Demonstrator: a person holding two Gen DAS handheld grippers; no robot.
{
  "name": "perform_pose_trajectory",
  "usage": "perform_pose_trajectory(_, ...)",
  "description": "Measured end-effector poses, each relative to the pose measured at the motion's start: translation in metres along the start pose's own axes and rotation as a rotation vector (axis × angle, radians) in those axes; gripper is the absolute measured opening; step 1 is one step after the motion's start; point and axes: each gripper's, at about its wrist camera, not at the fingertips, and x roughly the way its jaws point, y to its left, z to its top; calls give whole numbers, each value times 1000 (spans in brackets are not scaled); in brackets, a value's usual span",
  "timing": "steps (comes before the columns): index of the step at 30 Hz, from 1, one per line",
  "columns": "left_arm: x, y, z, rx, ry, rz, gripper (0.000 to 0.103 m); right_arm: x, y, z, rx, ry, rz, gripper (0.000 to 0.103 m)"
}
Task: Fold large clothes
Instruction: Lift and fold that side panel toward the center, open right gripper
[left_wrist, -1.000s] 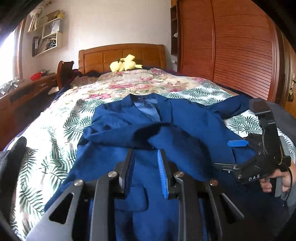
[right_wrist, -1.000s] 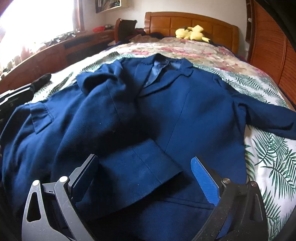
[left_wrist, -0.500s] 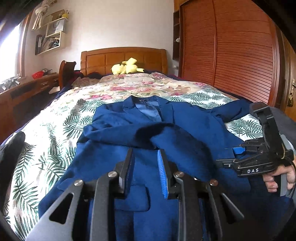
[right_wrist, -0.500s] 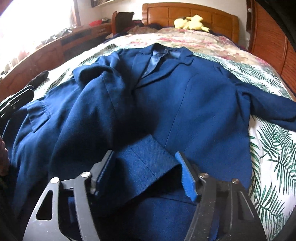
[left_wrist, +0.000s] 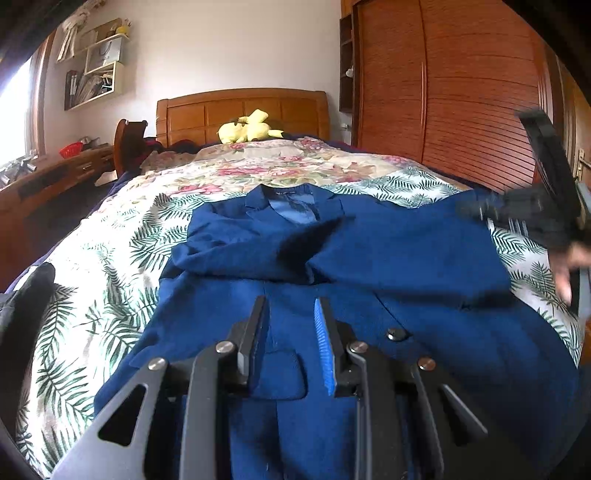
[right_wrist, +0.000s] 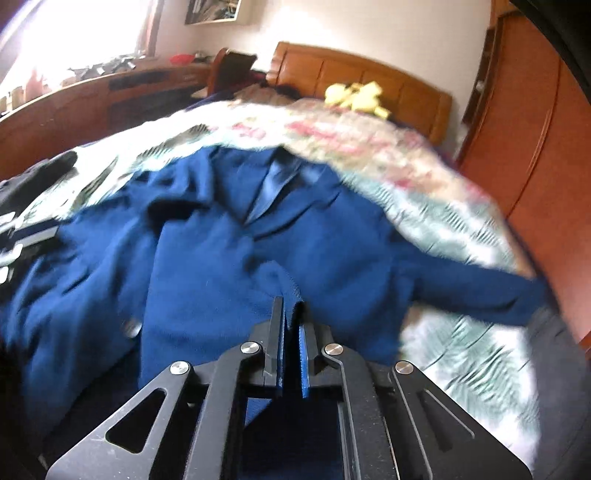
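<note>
A large blue jacket (left_wrist: 369, 251) lies face up on the bed, collar toward the headboard, one sleeve folded across its chest. My left gripper (left_wrist: 290, 314) hovers open over the jacket's lower front near a pocket flap, holding nothing. My right gripper (right_wrist: 291, 314) is shut on a fold of the jacket's (right_wrist: 229, 258) front fabric and lifts it; that view is motion-blurred. The right gripper also shows in the left wrist view (left_wrist: 535, 214), blurred, at the jacket's right side. The jacket's other sleeve (right_wrist: 480, 291) stretches out to the right.
The bed has a leaf-and-flower quilt (left_wrist: 110, 266) and a wooden headboard (left_wrist: 240, 110) with a yellow plush toy (left_wrist: 247, 127). A wooden wardrobe (left_wrist: 461, 92) stands on the right, a wooden desk (left_wrist: 48, 177) on the left. A dark garment (left_wrist: 26, 295) lies at the left bed edge.
My right gripper closed from wide open onto the jacket's front fabric and pulled it up and toward the right. My left gripper stayed open over the lower front.
</note>
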Motion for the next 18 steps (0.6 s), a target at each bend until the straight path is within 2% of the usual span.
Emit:
perform_pose_trajectory(4,-8,0,-1,6,11,-3,23,-10,-15,34,-60,-71,-141,3)
perform_pose_trajectory(9,-22,5,-1,-5,-4,-15,23,-25,-20,51,-118,-202,-264,3)
perform_pose_trajectory(13,-31,10,-1,-13,-12,-11,23,-31,-12,37,-118,-205,-227,3)
perform_pose_trajectory(18,-40,15,0,-27,-22,-20,23,-41,3,1,-95,-154,-80,3)
